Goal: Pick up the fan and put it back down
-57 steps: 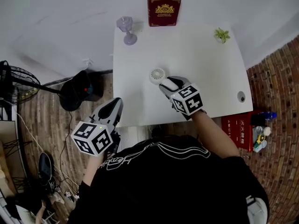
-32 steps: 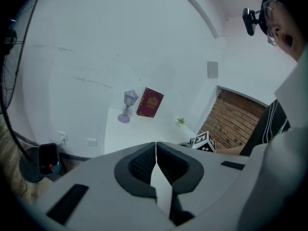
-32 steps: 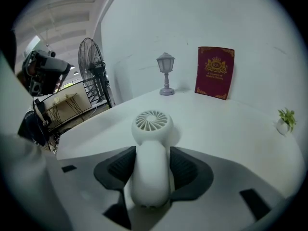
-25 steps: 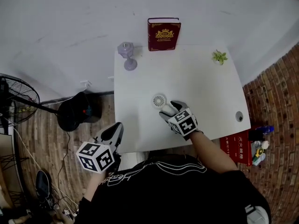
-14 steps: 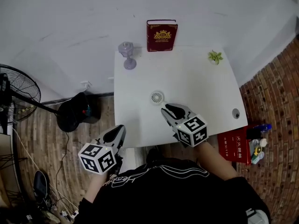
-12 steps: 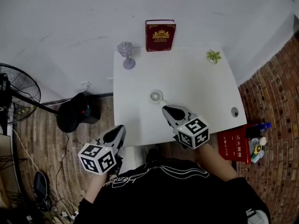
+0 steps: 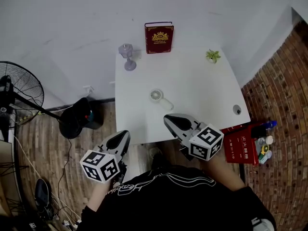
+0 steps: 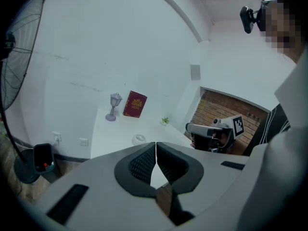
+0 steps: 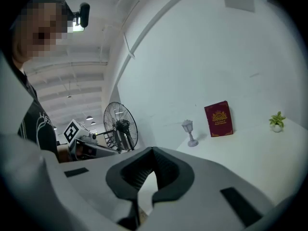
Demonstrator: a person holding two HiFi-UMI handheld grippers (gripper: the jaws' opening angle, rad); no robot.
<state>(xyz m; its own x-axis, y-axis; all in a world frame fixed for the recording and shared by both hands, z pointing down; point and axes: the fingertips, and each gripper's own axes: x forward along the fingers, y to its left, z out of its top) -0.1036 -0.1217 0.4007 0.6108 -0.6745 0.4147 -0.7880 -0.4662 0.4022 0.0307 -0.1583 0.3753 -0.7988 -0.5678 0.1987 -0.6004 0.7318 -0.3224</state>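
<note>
The small fan [image 7: 155, 96] lies flat on the counter [image 7: 207, 88], apart from my right gripper [image 7: 169, 120], whose jaws have just been closing on nothing, and my empty, clenched left gripper [image 7: 122, 136]; it looks light, rigid plastic, so I'd pinch its short handle, not the grille.

bright, even light; fisheye-warped edges

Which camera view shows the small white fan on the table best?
The head view: the small fan lies in full sight from above. The left gripper view shows the small fan tiny and far. The right gripper view misses it.
</note>
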